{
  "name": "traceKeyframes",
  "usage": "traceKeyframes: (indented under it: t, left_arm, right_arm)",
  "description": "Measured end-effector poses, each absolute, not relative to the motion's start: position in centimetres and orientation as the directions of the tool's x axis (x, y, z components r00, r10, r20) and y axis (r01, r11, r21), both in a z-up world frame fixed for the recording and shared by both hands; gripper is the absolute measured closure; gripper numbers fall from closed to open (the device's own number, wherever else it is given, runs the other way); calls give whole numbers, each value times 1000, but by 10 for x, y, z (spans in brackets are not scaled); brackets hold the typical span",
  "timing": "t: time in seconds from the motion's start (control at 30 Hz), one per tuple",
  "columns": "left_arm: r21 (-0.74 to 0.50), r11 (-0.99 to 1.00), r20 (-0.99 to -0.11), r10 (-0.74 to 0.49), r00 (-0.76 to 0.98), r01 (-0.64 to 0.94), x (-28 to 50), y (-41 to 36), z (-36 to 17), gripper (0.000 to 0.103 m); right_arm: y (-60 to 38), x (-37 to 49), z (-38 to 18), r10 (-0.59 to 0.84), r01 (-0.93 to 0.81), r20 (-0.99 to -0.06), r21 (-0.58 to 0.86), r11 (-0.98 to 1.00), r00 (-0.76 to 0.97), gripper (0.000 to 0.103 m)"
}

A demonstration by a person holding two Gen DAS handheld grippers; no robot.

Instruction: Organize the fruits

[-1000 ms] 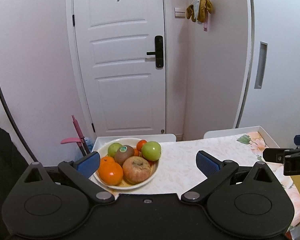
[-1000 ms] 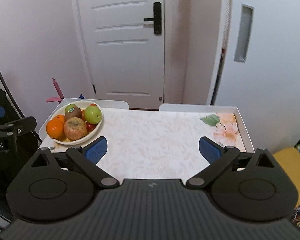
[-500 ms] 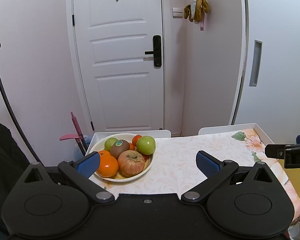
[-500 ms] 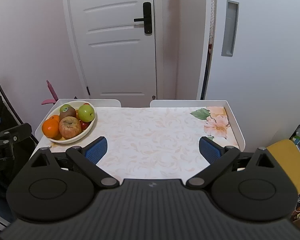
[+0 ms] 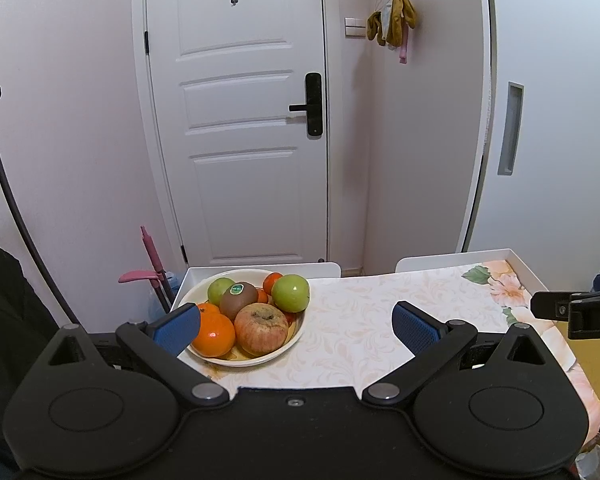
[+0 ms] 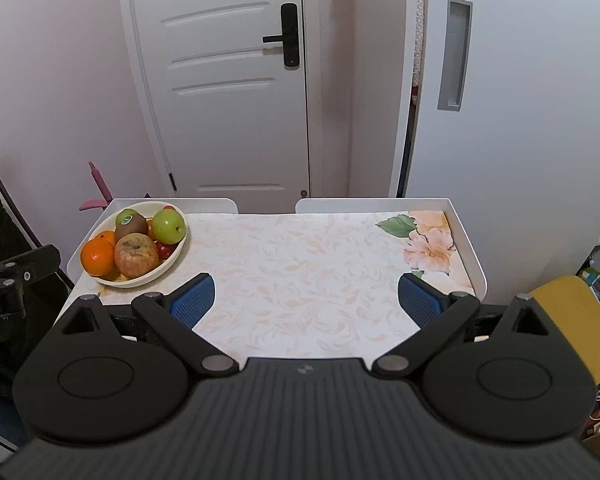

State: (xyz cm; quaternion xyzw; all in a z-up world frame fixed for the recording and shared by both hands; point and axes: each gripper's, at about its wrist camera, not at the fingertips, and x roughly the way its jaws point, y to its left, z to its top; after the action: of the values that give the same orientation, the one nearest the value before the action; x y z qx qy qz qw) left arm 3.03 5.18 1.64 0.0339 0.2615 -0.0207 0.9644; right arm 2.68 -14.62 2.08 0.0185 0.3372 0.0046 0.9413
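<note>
Table [image 6: 300, 280]: bowl [image 6: 172, 264] of fruit at its far-left corner. Left gripper [image 5: 296, 322] spread wide, empty, bowl just ahead, left of centre. Right gripper [image 6: 306, 294] spread wide, empty, bowl ahead-left, apart.

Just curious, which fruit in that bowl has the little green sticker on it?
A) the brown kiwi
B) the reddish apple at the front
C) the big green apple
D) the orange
A: the round green sticker sits on top of the brown kiwi, in the middle of the bowl; the other fruits show none.
</note>
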Motion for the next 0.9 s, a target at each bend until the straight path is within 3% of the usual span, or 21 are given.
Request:
traceKeyframes:
  t: [0.9]
  left_arm:
    - [57, 998, -514, -5, 857, 40, 37, 55, 14, 0]
  right_arm:
    - [-145, 30, 18, 20, 6, -639, 38, 999, 769, 0]
